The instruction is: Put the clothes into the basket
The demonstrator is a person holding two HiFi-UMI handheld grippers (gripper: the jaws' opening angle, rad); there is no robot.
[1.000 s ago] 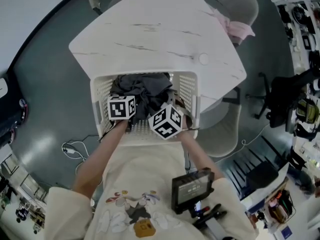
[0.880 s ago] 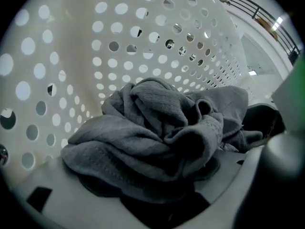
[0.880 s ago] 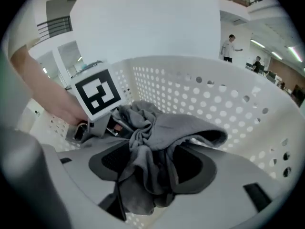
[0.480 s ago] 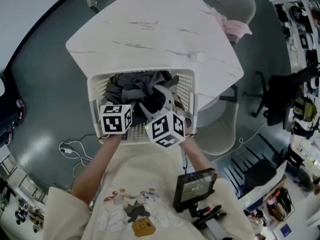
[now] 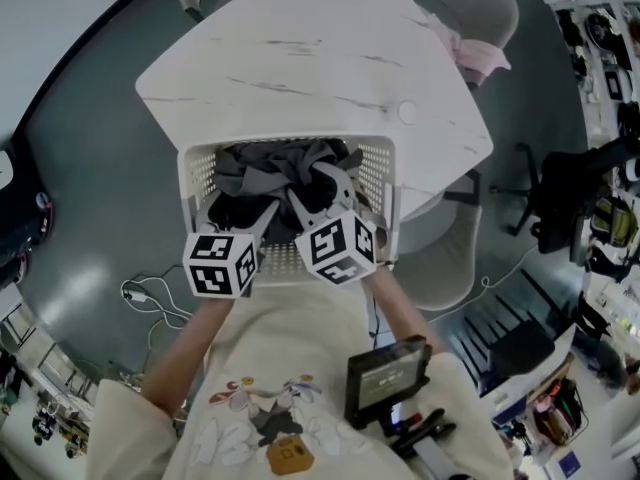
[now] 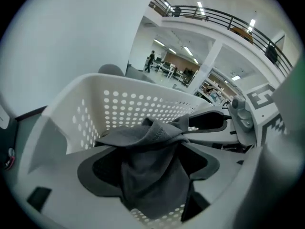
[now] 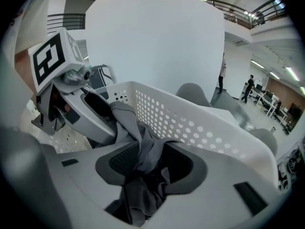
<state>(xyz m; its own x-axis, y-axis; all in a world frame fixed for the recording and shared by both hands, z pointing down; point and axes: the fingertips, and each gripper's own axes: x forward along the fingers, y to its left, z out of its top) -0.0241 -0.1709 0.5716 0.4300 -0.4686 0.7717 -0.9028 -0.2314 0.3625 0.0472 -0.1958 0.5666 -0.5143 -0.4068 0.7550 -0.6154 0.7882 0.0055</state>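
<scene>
Basket [image 5: 188, 178] is white moulded plastic, rectangular, with round-hole perforated walls and a smooth rolled rim. It sits at the near edge of the table [image 5: 300, 58], a white rounded-corner slab with faint grey marble-like streaks.

Clothes [image 5: 290, 168] are all inside the basket: a crumpled pile of matte dark-grey and charcoal fabric, soft folds, no sheen. It fills the far half and spills toward the near wall.

Left gripper [image 6: 152, 168]: jaws spread wide over the basket. A flap of dark-grey knit is draped across the gap and hangs down between them, with a stitched hem line on its top fold. I see clear space between the cloth and each dark pad, so it is not pinching.

Right gripper [image 7: 150, 168]: jaws closing, with a twisted rope of the same grey fabric bunched in the gap. The cloth lies against the ribbed left pad. I can't confirm that both pads are biting.

The two grippers sit side by side above the near side of the basket, each visible in the other's view. Their bodies are smooth light-grey plastic, and each carries a black-and-white marker cube [image 5: 220, 263].

Off task: a pink cloth [image 5: 478, 58] is draped on a grey chair [image 5: 490, 3] past the table's far right edge. A small round white disc [image 5: 406, 114] sits on the tabletop.
</scene>
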